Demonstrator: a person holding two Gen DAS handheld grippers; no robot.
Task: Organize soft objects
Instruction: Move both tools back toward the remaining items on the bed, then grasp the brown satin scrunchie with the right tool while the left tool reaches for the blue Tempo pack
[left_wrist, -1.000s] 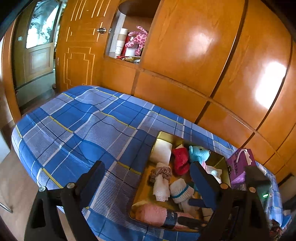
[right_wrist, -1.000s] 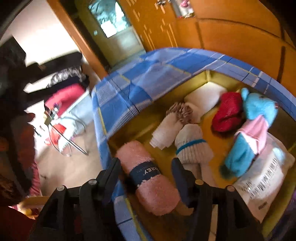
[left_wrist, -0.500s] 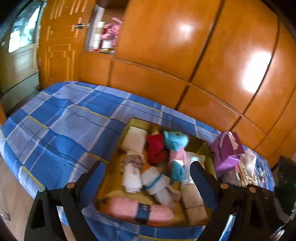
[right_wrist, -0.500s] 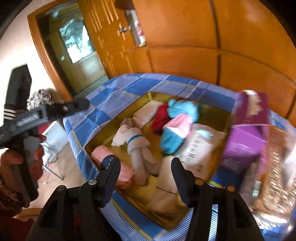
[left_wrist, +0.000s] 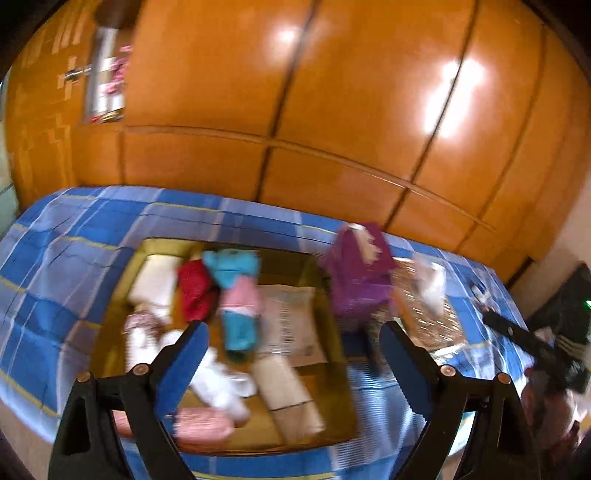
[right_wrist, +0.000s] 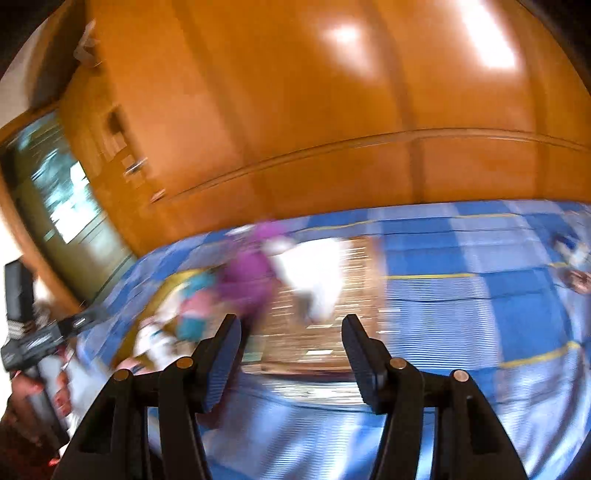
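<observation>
— Where does the tray (left_wrist: 332, 321) sit?
— On the bed (left_wrist: 74, 229), before the wardrobe (left_wrist: 332, 110).
— And in it?
— A plush toy (left_wrist: 236, 291) mid-tray, a rolled towel (left_wrist: 201, 426) at the near edge.
— To its right?
— A gift bag (left_wrist: 358, 280), just beside it.

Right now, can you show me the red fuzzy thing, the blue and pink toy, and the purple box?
red fuzzy thing (left_wrist: 192, 291), left wrist view, its middle.
blue and pink toy (left_wrist: 239, 301), left wrist view, its pink body.
purple box (left_wrist: 356, 284), left wrist view, its front side.
</observation>
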